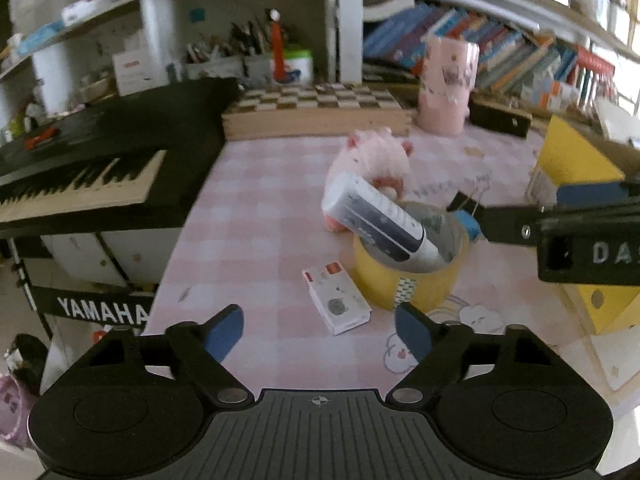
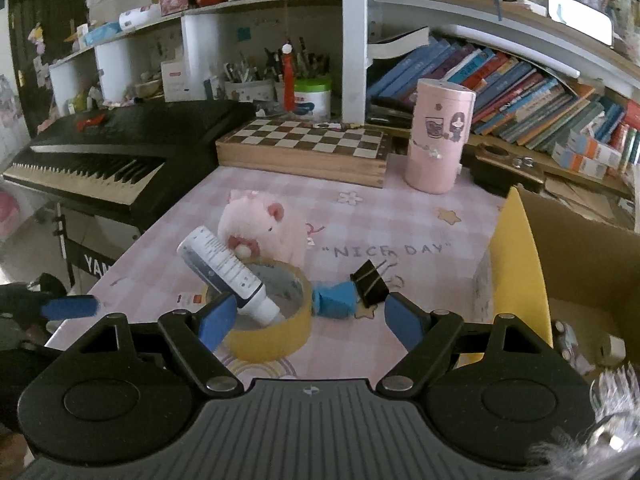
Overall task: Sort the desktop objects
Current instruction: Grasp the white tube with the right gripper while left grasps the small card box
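Over the pink checked desk mat (image 1: 256, 208) I hold both tongs tilted downward. My left gripper (image 1: 320, 330) stands wide apart with nothing between its blue pads (image 1: 224, 334); bare mat lies under the gap, and a small white box (image 1: 338, 300) lies flat just ahead of it. My right gripper (image 2: 308, 320) is also spread and grips nothing. Between its pads (image 2: 402, 320) I see the near rim of a yellow tape roll (image 2: 276, 332) and a small blue block (image 2: 334, 300), neither one pressed by the pads as far as I can tell.

A white and dark blue bottle (image 2: 224, 272) leans with its cap end down inside the tape roll, its base sticking up and to the left over the rim. Right behind the roll sits a pink plush toy (image 2: 266, 228), touching or nearly touching the bottle. A black binder clip (image 2: 370, 282) lies just beside the blue block on its right.

Farther right stands a cardboard box with a yellow flap (image 2: 520, 264), open at the top. Toward the back of the mat stand a tall pink cylinder (image 2: 438, 140) and a wooden chessboard case (image 2: 308, 148). A black keyboard (image 2: 108, 156) runs along the left edge, and shelves of books (image 2: 520, 96) fill the wall behind.
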The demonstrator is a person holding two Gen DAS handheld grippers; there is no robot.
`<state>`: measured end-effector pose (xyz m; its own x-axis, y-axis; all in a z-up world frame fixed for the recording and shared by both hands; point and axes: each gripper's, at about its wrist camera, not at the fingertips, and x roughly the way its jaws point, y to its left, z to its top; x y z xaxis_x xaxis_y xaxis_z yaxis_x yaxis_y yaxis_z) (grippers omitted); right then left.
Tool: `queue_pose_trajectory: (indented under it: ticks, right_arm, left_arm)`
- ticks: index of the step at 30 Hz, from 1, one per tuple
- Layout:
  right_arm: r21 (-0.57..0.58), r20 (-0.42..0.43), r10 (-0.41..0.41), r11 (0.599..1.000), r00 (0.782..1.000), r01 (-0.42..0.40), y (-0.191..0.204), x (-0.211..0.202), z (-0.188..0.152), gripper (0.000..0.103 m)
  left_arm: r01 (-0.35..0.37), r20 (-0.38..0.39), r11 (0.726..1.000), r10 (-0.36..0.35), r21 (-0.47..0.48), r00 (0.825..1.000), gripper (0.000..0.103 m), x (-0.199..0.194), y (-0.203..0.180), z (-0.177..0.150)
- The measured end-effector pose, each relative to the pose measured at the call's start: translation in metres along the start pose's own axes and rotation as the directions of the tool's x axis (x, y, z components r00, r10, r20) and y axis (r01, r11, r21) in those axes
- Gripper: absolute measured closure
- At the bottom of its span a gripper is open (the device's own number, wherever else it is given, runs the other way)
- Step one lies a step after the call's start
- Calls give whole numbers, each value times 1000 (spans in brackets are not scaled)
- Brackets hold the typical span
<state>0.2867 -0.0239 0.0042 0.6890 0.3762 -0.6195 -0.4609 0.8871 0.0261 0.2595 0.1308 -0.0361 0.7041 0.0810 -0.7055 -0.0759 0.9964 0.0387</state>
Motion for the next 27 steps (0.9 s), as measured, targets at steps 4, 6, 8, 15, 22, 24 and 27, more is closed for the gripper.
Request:
queue_pose_trajectory:
  ticks: [4,6,8,15,22,24,27]
  right_arm:
    - [-24,-5,24,999,1000,-24,0,9,5,22]
    - [-34,-9,43,998,999,-44,1,13,8,22]
    - [-38,-13,59,998,998,-60,1,17,10,22]
    - [-54,-22,101,993,995,-102,2,27,17,22]
    - [-66,-95,189,979,977,-195,10,48,26,23]
    - [-60,-114,211,974,971,-219,11,55,30,25]
    - [-98,-142,238,962,961,-253,18,66,35,32]
  left_arm:
    - [-5,-29,1000,6,23,1000,33,21,-5,3]
    - [-1,-36,1000,2,29,999,35,29,-6,5]
    - [-5,-41,999,7,42,999,41,36,-8,7]
    - [-43,-50,999,44,14,998,48,44,3,9]
    - [-8,-44,1000,9,28,999,60,54,4,11]
    - [21,-37,999,-20,27,999,72,55,5,11]
    - [35,-42,999,-34,30,999,75,54,5,11]
